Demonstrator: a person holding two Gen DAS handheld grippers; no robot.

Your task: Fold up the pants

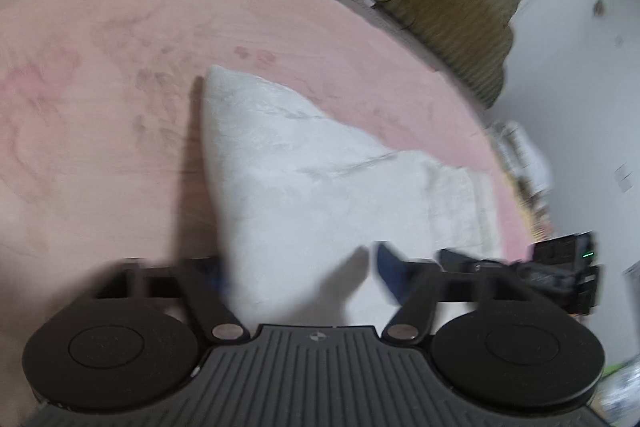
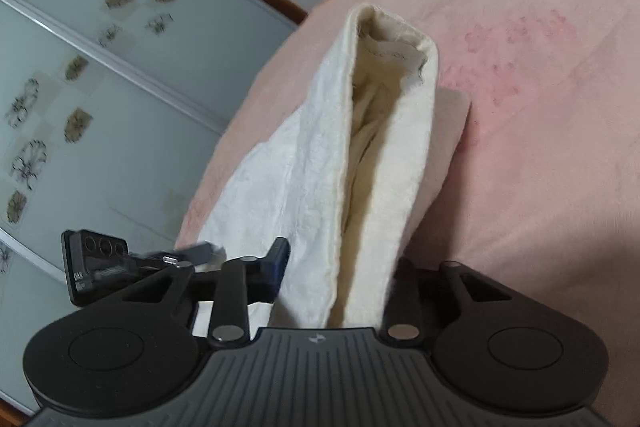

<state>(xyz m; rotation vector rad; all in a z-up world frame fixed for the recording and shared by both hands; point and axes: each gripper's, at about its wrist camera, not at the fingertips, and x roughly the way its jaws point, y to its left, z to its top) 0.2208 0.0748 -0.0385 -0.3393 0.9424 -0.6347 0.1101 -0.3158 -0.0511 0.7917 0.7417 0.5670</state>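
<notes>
One pair of white pants (image 2: 320,187) is seen lifted over the pink bed (image 2: 540,107), with one sewn-in label whose print is too blurred to be read. Fabric is pinched by the left gripper (image 1: 300,275) and the right gripper (image 2: 340,267).

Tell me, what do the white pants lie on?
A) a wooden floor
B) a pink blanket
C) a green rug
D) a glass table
B: the pants rest on a pink blanket that surrounds them in both views.
</notes>
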